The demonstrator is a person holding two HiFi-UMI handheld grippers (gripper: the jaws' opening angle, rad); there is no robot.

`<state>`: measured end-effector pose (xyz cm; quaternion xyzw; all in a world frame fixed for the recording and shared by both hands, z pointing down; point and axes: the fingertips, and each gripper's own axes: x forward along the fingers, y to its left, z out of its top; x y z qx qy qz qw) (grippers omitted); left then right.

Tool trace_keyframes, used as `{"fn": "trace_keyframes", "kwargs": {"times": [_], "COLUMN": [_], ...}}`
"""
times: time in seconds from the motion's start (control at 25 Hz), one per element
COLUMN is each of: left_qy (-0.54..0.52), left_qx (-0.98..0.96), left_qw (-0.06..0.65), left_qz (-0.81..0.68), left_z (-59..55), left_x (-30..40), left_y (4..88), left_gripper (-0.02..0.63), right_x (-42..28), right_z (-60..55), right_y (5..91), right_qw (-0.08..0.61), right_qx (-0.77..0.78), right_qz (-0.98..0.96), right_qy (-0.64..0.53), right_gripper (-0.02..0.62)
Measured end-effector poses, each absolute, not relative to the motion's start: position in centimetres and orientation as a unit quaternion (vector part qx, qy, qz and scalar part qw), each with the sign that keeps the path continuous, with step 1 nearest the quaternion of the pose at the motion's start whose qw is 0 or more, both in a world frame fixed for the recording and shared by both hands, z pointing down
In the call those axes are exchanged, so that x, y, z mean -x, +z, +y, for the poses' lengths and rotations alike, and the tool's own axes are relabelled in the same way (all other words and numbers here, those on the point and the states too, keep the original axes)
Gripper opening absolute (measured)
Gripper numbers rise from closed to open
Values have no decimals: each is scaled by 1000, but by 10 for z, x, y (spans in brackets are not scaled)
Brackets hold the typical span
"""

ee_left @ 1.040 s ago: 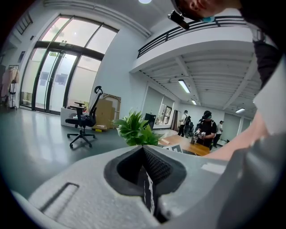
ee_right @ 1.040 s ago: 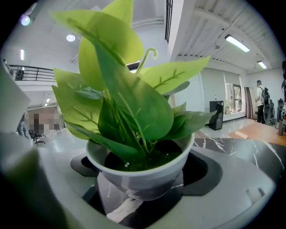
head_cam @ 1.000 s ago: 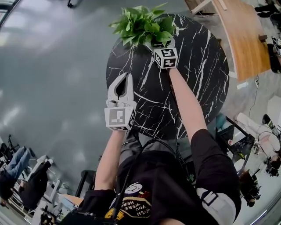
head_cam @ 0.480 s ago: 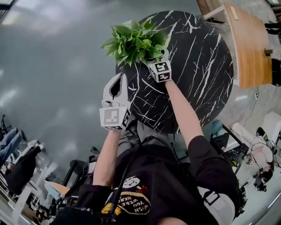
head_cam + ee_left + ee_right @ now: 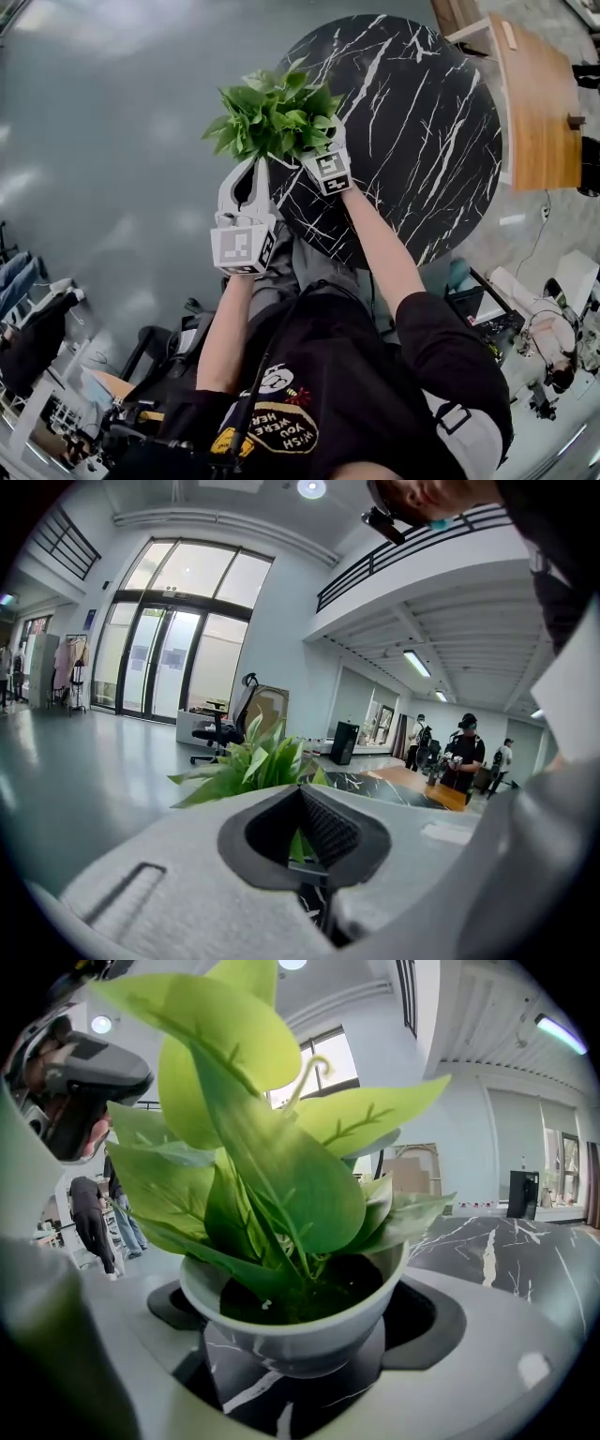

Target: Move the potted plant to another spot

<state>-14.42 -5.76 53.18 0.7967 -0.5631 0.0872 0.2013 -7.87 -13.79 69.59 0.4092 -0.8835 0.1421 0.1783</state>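
Note:
The potted plant point(image 5: 273, 117), green leaves in a white pot point(image 5: 292, 1321), hangs at the left rim of the round black marble table point(image 5: 422, 141). My right gripper point(image 5: 317, 152) is shut on the pot, one jaw on each side of it, and the leaves hide its fingertips in the head view. Marble shows under the pot in the right gripper view; I cannot tell if the pot touches it. My left gripper point(image 5: 255, 171) is just left of the plant, by its lower leaves, shut and holding nothing. The same leaves point(image 5: 248, 766) rise beyond its jaws.
A wooden table point(image 5: 536, 103) stands right of the marble one. Grey floor point(image 5: 103, 141) spreads to the left. In the left gripper view an office chair point(image 5: 217, 733) and several standing people point(image 5: 466, 754) are far off in the hall.
My right gripper has carried the plant from the table's far left rim toward me along the left edge. The plant now sits close beside my left gripper.

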Motion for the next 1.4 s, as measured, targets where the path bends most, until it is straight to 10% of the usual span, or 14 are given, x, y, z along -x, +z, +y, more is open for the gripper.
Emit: {"fn": "trace_keyframes", "kwargs": {"times": [1.08,1.4], "left_qy": [92,81], "left_qx": [-810,-815], "left_qw": [185,176], "left_qz": [-549,-546], "left_z": [-11,1], "left_x": [134,134], "left_y": [520,484], "left_gripper": [2,2], "right_x": [64,13], "right_z": [-49,-3], "right_y": [705,607], "right_qw": [195,148], "right_qx": [-399,-473], "right_qz": [-884,-851], "right_qy": [146,175], "right_gripper": [535,136]}}
